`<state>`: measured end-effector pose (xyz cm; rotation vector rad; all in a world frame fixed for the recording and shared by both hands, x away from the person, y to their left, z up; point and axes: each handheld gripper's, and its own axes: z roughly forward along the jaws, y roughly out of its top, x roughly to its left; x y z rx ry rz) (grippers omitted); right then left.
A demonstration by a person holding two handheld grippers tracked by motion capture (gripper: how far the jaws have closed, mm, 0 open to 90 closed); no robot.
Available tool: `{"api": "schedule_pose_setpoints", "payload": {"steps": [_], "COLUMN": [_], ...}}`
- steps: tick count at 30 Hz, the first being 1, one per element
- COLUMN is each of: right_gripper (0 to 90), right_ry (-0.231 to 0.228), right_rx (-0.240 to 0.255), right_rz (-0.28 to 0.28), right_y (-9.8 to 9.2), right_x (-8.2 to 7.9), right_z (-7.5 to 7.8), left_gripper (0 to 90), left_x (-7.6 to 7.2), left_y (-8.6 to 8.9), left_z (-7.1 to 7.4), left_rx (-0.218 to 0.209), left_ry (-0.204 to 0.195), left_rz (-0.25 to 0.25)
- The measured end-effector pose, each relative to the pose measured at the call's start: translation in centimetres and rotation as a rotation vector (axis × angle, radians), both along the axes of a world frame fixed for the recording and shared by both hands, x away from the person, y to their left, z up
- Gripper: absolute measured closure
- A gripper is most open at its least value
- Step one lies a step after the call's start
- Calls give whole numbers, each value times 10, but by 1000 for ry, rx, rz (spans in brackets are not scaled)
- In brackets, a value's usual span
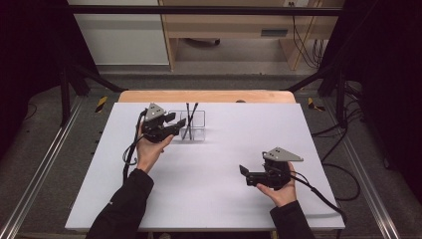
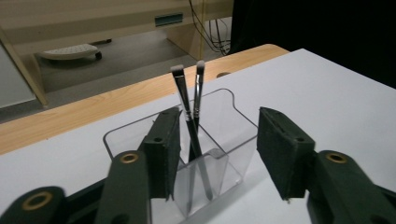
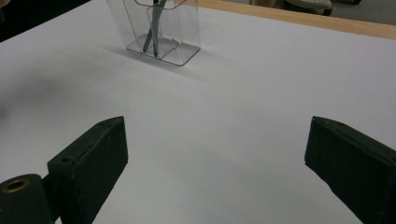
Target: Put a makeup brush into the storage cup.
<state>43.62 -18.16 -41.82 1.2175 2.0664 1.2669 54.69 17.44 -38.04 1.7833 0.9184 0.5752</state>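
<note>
Two brushes [image 2: 189,119] stand crossed in one clear holder [image 2: 233,116]. Left gripper [image 2: 217,154], jaws part-open and empty, sits just before the holder. Right gripper [image 3: 215,168] gapes wide, well apart.

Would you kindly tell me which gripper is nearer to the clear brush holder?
Left. The left gripper sits right beside the clear brush holder, jaws open; the right gripper rests well away toward the table's near right.
</note>
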Motion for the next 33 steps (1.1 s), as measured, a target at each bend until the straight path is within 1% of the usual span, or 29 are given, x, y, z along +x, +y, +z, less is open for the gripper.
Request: {"api": "schedule_pose_setpoints", "payload": {"steps": [7, 9, 10, 13, 17, 22, 25, 27, 33], "right_gripper": [66, 66, 66, 65, 65, 64, 64, 64, 63], "right_ry": [-2, -1, -1, -3, -8, -8, -9, -12, -14], "right_rx": [1, 3, 3, 6, 5, 5, 6, 4, 2], "right_rz": [-1, -3, -3, -5, -7, -7, -7, -8, -8], "right_y": [0, -1, -1, -1, -3, -3, -3, -4, -5], "right_x": [0, 0, 0, -1, -1, -1, -1, -1, -2], "right_z": [1, 1, 1, 2, 3, 3, 4, 4, 5], "left_gripper": [339, 284, 284, 241, 195, 157, 142, 133, 124], "left_x": [-21, -27, -30, -39, -48, -59, -64, -68, -78], "left_y": [4, 6, 6, 8, 12, 18, 21, 23, 31], "left_z": [3, 3, 3, 1, -4, -9, -11, -12, -16], "left_rx": [-13, -8, -8, -10, 1, 1, 5, 12, 7], "left_ry": [-10, -7, -8, 0, 4, 12, 21, 24, 34], "left_rz": [-18, -27, -29, -43, -43, -40, -46, -48, -42]}}
